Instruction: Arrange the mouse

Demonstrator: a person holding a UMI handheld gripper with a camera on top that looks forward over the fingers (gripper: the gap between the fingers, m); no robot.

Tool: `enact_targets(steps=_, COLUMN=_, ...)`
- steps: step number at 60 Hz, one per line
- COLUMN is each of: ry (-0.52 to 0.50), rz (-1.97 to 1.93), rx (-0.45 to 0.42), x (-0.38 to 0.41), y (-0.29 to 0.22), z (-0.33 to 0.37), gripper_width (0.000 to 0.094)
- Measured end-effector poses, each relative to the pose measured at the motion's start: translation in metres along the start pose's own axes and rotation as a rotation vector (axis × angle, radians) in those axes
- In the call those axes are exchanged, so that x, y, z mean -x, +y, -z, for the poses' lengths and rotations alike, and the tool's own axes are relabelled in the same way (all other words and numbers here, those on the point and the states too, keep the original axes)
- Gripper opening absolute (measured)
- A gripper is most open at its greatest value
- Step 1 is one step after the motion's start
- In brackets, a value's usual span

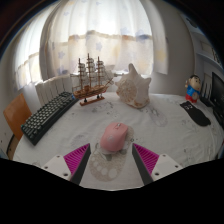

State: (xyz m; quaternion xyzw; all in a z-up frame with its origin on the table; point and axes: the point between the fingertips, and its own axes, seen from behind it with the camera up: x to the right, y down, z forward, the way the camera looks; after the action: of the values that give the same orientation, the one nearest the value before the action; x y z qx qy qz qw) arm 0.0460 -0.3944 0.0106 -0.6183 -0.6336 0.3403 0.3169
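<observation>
we see the gripper over a table covered in a white, slightly wrinkled cloth. its two fingers carry ridged magenta pads on their inner faces, and the jaws stand apart with a wide gap between them

the small, rounded pink mouse with a smooth glossy shell sits on the cloth between the fingers, just ahead of the tips. gap at either side, neither pad touching it. it seems to rest on a pale, translucent round patch, can't tell what that is

beyond the fingers, toward the far edge of the table:
- black rectangular keyboard with rows of small keys, lying diagonally, off to the left
- wooden model sailing ship with thin masts and rigging on a flat base, upright, near the keyboard's far end
- large white spiky conch shell, matte and lumpy, just right of the ship
- small cartoon figurine in blue and red, standing well off to the right
- flat dark object near the figurine, can't identify it

behind the table hang sheer white curtains over a bright window, soft vertical folds
</observation>
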Motion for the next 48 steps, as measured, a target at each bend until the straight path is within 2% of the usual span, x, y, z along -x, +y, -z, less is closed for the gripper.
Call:
enact_targets(steps=38, ry=-0.051, rz=0.012, rx=0.037, x=0.012, y=-0.031, z=-0.081, gripper_width=0.0847)
enact_targets(steps=43, ry=-0.042, rz=0.016, rx=0.038, x=0.007, y=-0.032, z=-0.084, gripper_width=0.0753)
enact_targets(steps=45, ry=-0.031, rz=0.021, rx=0.038, x=0.004, y=-0.032, z=-0.085, gripper_width=0.0670)
enact_targets(steps=48, ry=-0.017, rz=0.030, rx=0.036, x=-0.002, y=-0.033, z=-0.087, gripper_width=0.0478)
